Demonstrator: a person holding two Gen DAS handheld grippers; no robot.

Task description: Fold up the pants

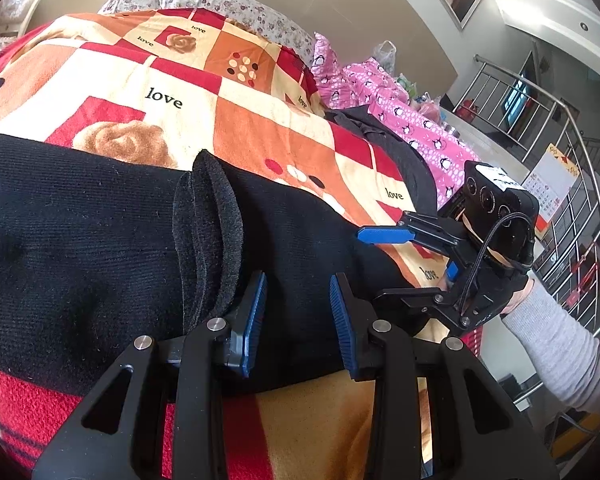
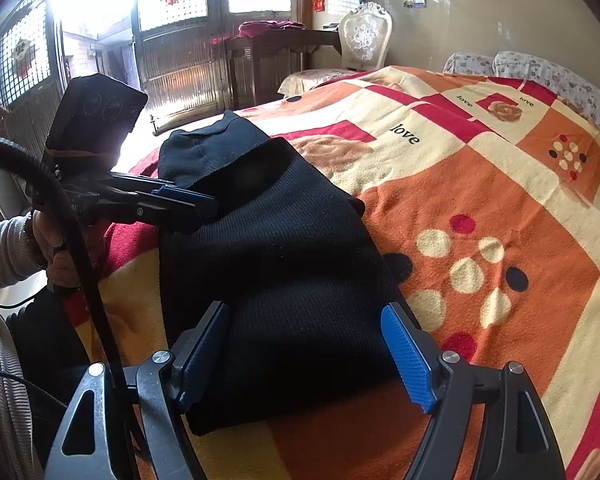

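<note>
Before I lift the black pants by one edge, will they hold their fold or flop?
Probably flop: the black pants are soft knit, and a loose flap already curls up. They look thick, so likely fairly heavy for cloth. The fleecy blanket underneath should grip them, so pushing may bunch them rather than slide them.

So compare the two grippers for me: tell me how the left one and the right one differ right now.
The left gripper stands with a narrow gap between its blue pads; the right gripper is spread much wider. The left sits over the middle of the black pants, beside a raised fold; the right straddles their near end, close to the edge. Both are black with ribbed blue pads, angled down over the patterned blanket, and neither pinches the cloth.
</note>
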